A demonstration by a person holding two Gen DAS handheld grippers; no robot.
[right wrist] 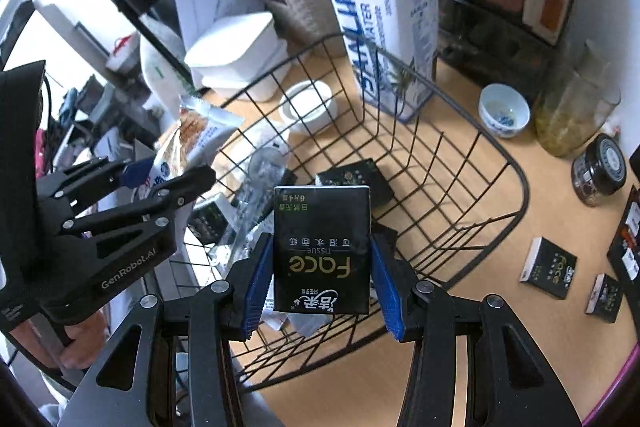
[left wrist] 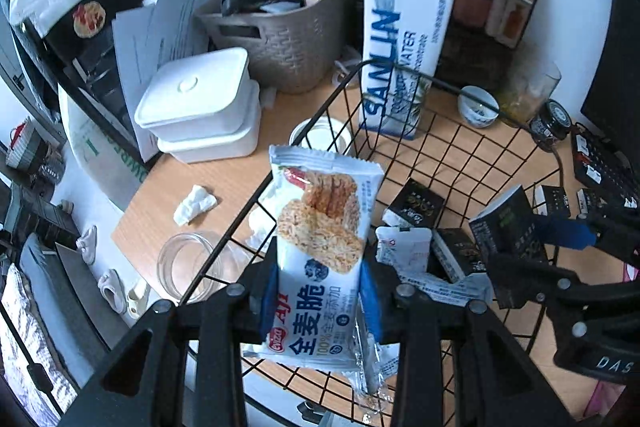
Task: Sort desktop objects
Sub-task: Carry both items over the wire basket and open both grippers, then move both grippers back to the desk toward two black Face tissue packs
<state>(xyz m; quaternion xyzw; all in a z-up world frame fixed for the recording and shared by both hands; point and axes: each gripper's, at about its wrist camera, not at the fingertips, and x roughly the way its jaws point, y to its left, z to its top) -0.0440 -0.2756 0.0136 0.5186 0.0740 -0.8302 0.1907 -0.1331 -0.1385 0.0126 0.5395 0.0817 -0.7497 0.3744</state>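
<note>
My left gripper (left wrist: 320, 301) is shut on a white snack packet (left wrist: 320, 247) with a cracker picture, held over the near left rim of the black wire basket (left wrist: 472, 155). My right gripper (right wrist: 322, 279) is shut on a black tissue pack (right wrist: 322, 247) above the same basket (right wrist: 460, 155). Several black tissue packs (left wrist: 416, 205) and white sachets (left wrist: 404, 251) lie inside the basket. In the left wrist view the right gripper (left wrist: 568, 235) shows at the right with its black pack (left wrist: 508, 223). The left gripper (right wrist: 160, 183) and its packet (right wrist: 188, 139) show at the left of the right wrist view.
A tall blue-and-white water carton (left wrist: 400, 51) stands behind the basket. Stacked white lidded boxes (left wrist: 200, 103), a grey woven basket (left wrist: 288, 35), a crumpled tissue (left wrist: 196, 205) and a glass jar (left wrist: 188, 263) sit at the left. A small bowl (right wrist: 504, 109), a dark jar (right wrist: 598, 171) and two black packs (right wrist: 548, 267) lie at the right.
</note>
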